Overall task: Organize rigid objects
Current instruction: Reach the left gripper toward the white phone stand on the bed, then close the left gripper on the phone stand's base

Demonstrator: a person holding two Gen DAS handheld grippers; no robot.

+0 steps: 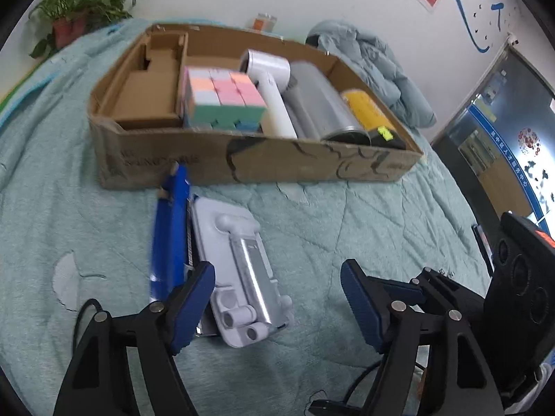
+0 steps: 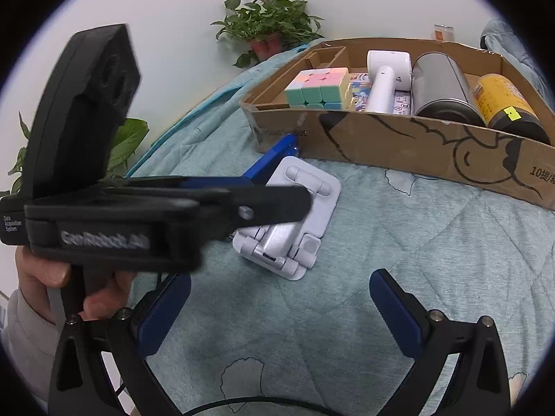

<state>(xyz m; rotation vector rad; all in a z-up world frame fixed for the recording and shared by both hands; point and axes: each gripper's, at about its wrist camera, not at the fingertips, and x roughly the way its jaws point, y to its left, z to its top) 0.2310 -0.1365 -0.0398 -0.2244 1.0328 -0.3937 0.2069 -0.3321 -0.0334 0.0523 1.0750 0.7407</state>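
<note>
Left wrist view showed the task partly complete; the cardboard box [image 1: 166, 166] at the far side already held a pastel puzzle cube [image 1: 222, 100], a white handheld device [image 1: 270, 97], a grey metal canister [image 1: 322, 104] and a yellow can [image 1: 371, 111], laid side by side, with a cardboard insert [image 1: 149, 97] filling its left end. Two items remained outside the box, judged as the work left: a folded grey phone stand [image 1: 242, 274] lying flat on the bed [image 1: 347, 215], near the box front wall, and a blue bar-shaped item [image 1: 170, 228] touching the stand's left edge; its exact type could not be told.

The left gripper [image 1: 277, 298] had its fingers open, the left finger [image 1: 194, 305] over the stand's near left edge and the right finger well clear on bare quilt; no pad pressed the stand, so nothing was held. The right gripper [image 2: 281, 315] stood fully open and empty over the quilt, near side of the stand [image 2: 291, 215]; a hand [image 2: 69, 277] held the left unit in that view.

The surface was a bed covered by a teal quilted blanket with a pale leaf pattern; soft, likely to yield under a pressed grasp. A white wall lay beyond; a potted plant [image 1: 83, 3] stood far left; a bundled quilt [image 1: 374, 69] lay far right; a notice board [image 1: 496, 138] stood at the right.
</note>
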